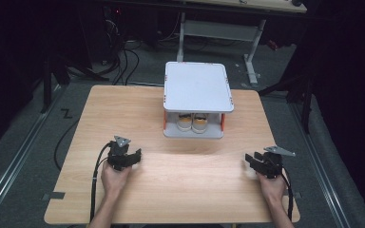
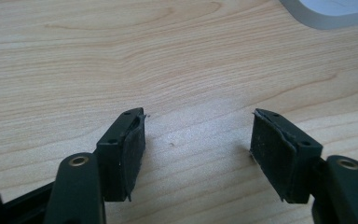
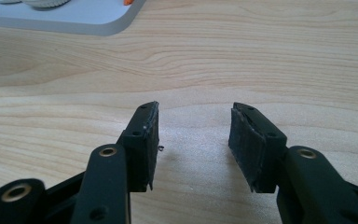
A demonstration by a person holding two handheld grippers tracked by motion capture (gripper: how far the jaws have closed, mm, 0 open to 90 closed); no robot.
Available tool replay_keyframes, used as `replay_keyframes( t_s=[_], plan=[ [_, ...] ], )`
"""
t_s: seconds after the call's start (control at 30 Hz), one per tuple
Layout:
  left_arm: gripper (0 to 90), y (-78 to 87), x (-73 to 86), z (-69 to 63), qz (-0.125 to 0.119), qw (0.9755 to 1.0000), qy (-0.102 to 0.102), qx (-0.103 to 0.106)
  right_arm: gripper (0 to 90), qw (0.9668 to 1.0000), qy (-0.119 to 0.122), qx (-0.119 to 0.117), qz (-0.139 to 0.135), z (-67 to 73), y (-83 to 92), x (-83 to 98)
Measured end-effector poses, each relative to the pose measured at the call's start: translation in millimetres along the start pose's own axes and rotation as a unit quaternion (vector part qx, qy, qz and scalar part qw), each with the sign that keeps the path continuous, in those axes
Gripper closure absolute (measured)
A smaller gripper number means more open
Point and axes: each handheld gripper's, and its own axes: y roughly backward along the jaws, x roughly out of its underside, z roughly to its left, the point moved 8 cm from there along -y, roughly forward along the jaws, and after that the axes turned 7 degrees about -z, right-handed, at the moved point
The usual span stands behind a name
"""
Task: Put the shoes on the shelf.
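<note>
While both hands rest low on the wooden table (image 1: 180, 190), the left tool (image 1: 129, 159) and the right tool (image 1: 255, 161) stand released, with bare wood between their pads. The left tool sits near the table's left front, the right tool near its right edge, well apart. Between and beyond them stands a white two-level rack (image 1: 198, 85), with a pair of shoes (image 1: 192, 122) on its lower shelf.
</note>
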Motion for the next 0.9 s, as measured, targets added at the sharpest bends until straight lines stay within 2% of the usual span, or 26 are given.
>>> replay_keyframes(
  t_s=[0.1,0.23,0.47,0.57,0.67,0.9],
  plan=[
    [35.5,-0.8,-0.1,0.5,-0.002,1.0,-0.002,-0.005,51.3,1.0,-0.001,0.004,0.002,-0.6,-2.0,1.2],
    [35.3,-1.8,0.1,0.6,-0.003,0.9999,-0.014,-0.01,50.8,0.9999,0.003,0.008,0.007,-0.6,-4.0,2.0],
    [34.4,-2.1,0.2,0.0,-0.004,0.9998,-0.015,-0.011,47.1,0.9998,0.007,0.014,0.012,-2.0,-5.4,2.1],
    [33.4,-2.1,0.4,-1.0,-0.004,0.9998,-0.014,-0.011,44.0,0.9994,0.021,0.019,0.018,0.9,-6.1,2.9],
    [32.7,-2.0,0.6,-1.3,-0.003,0.9998,-0.014,-0.01,42.1,0.9976,0.055,0.035,0.023,4.8,-7.7,3.7],
    [32.0,-2.2,0.6,-1.6,-0.003,0.9999,-0.013,-0.008,41.1,0.9978,0.054,0.032,0.023,4.9,-8.2,3.5]
  ],
)
